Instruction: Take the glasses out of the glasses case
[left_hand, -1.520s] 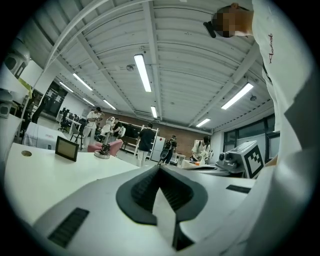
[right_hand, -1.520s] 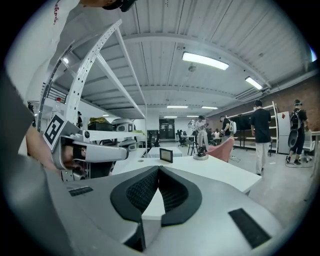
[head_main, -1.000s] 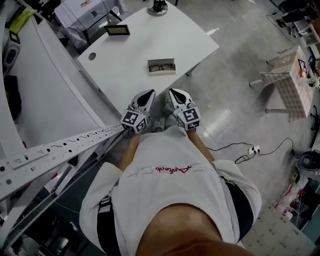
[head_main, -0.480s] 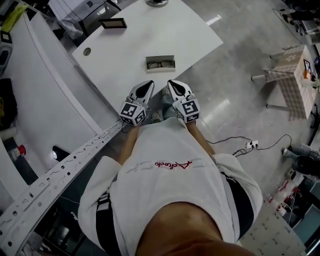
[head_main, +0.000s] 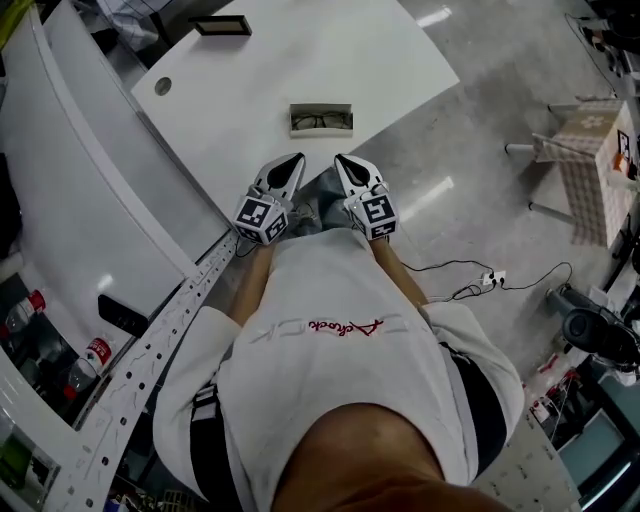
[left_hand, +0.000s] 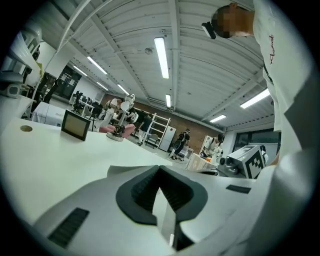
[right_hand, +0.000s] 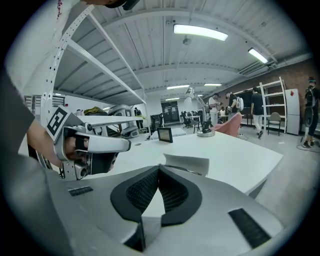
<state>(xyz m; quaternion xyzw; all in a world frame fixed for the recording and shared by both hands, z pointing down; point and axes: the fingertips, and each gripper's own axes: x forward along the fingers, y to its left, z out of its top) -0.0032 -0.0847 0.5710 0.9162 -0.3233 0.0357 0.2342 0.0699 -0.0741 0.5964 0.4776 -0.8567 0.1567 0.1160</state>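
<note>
left gripper (head_main: 296, 159), right gripper (head_main: 341, 160): ribbed jaws together, empty; rectangular glasses case (head_main: 321, 120) open on smooth white table (head_main: 250, 80).

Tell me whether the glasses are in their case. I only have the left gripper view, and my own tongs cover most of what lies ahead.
Observer: They are. The head view shows the glasses lying inside the open glasses case.
Operator: Place the case for me.
Observer: It sits close to the near edge of the white table, ahead of the gap between the left gripper and the right gripper.
Operator: Report the right tongs.
Observer: The right gripper view shows them shut, with nothing between them.
</note>
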